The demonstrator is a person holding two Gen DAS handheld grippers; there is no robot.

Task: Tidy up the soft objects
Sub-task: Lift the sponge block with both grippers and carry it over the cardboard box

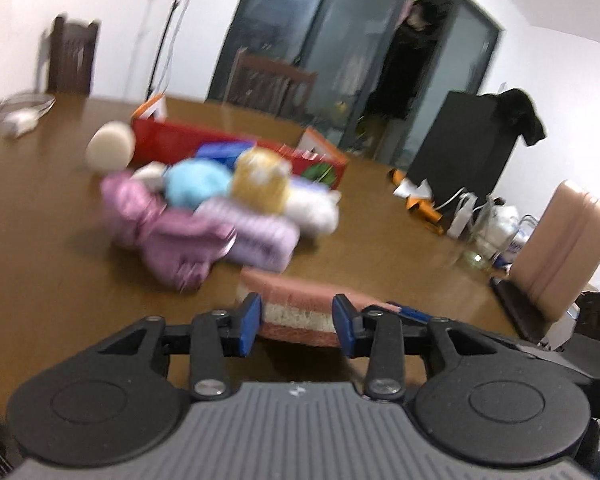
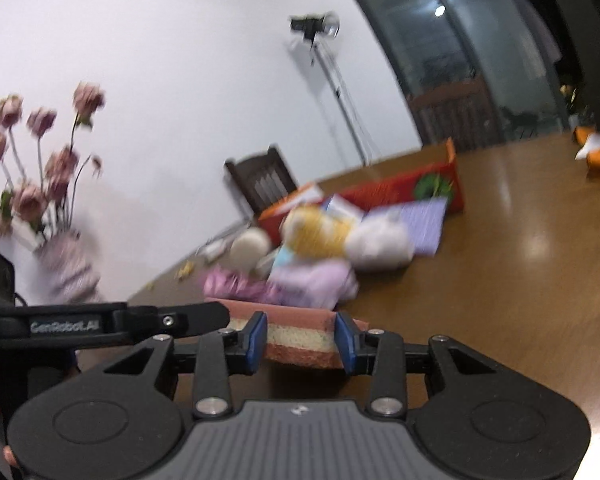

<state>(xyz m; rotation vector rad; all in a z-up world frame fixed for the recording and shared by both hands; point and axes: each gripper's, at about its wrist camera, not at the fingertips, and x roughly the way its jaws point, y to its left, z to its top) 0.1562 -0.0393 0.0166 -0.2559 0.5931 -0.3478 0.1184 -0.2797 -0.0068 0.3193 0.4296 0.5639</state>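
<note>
Both grippers are clamped on the same thing: a flat pink sponge (image 1: pixel 300 312) with a pale yellow-white layer sandwiched through its middle. In the left wrist view the left gripper (image 1: pixel 297 320) has its blue pads (image 1: pixel 249 320) pressed against the sponge's two sides, jaws drawn in most of the way with the near end of the sponge filling the gap. In the right wrist view the right gripper (image 2: pixel 301 338) holds it in the same manner, pads squeezing the layered edge, and the left gripper's black finger reaches in from the left and overlaps the far left end of the sponge. The sponge appears to be lifted just clear of the brown table (image 1: pixel 40 208), though blur makes the gap hard to judge. Its long axis runs roughly crosswise to each gripper's pointing line, so the two hands hold it toward opposite ends. Taking the red box (image 1: pixel 220 146) as landmark: the sponge lies on the near side of it, well apart, and between the two sits a heap of soft toys and folded cloths (image 1: pixel 216 208), touching or just beside the box's near wall. If the box is the goal, the sponge must travel forward over that heap, and neither hand looks clearly nearer.
</note>
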